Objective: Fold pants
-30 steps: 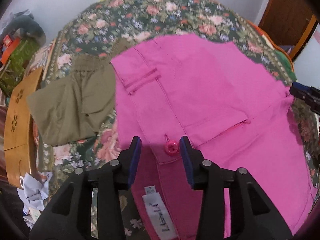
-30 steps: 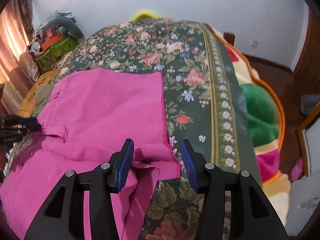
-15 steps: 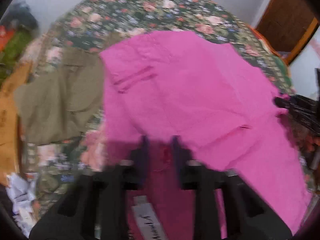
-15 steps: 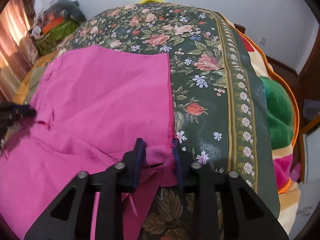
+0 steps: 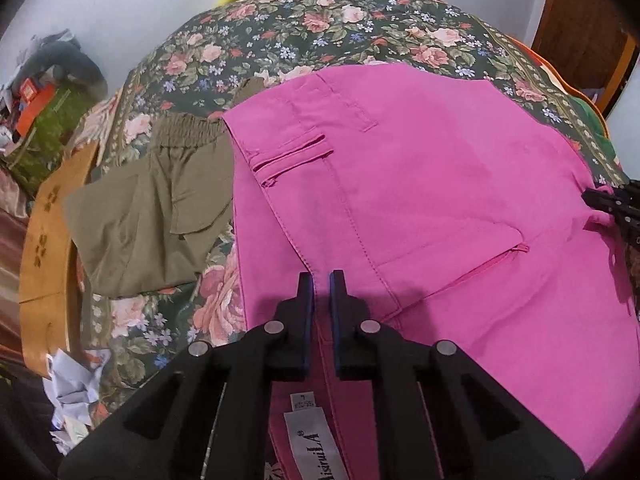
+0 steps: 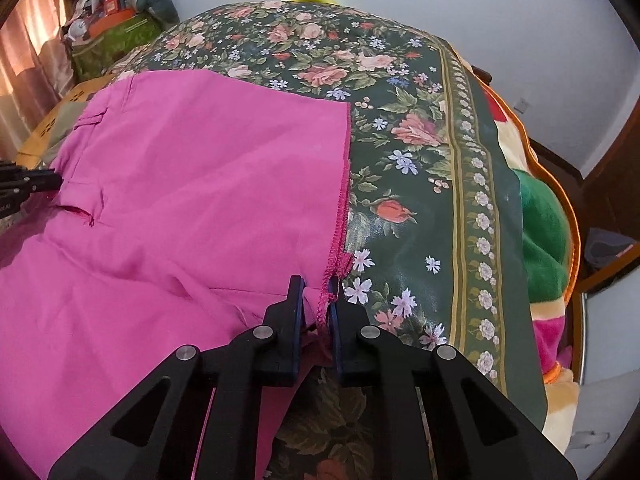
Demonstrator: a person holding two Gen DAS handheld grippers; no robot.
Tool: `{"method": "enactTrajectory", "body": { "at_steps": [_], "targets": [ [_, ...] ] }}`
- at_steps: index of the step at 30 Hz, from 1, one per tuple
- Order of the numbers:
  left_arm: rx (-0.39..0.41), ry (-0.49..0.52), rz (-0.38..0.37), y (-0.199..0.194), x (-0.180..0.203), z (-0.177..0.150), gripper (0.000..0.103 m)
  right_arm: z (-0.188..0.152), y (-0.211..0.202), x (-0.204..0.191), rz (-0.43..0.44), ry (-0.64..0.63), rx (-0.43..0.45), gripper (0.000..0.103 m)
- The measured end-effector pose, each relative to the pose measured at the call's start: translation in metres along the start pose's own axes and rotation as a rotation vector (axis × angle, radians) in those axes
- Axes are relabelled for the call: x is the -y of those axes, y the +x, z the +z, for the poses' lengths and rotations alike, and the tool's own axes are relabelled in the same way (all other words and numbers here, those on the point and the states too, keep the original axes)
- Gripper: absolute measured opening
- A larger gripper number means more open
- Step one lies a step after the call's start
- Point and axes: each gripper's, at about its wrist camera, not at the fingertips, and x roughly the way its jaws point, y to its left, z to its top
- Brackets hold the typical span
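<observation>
- The pink pants (image 5: 420, 184) lie spread on the flowered bed (image 6: 404, 184); their near parts run out of frame.
- Left tongs (image 5: 321, 280) pinch the waistband, right tongs (image 6: 316, 286) pinch the hem corner.
- Olive shorts (image 5: 152, 216) lie beside the waistband; bare bedspread lies beyond the hem.

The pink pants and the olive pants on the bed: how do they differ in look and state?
The pink pants are bright and spread wide, while the olive pants are dull green and folded small. The left gripper and the right gripper each pinch the pink pants; nothing touches the olive pants. The pink waist is flat with a label, the olive waist gathered. Both lie on the floral bedspread.
</observation>
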Motion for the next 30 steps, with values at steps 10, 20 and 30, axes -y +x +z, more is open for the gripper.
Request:
{"method": "enactTrajectory", "body": {
  "at_steps": [10,20,30],
  "targets": [
    [0.01,0.009,-0.004,-0.014,-0.005,0.0,0.011,0.003,-0.017,0.003,-0.025,0.006,0.025,0.018],
    [0.136,-0.035,0.034,-0.064,-0.033,0.025,0.037,0.023,-0.054,0.012,-0.093,-0.012,0.118,0.042],
    [0.187,-0.022,0.03,-0.058,-0.038,0.067,0.056,0.072,-0.058,0.013,0.023,0.042,0.211,0.057]
  ]
}}
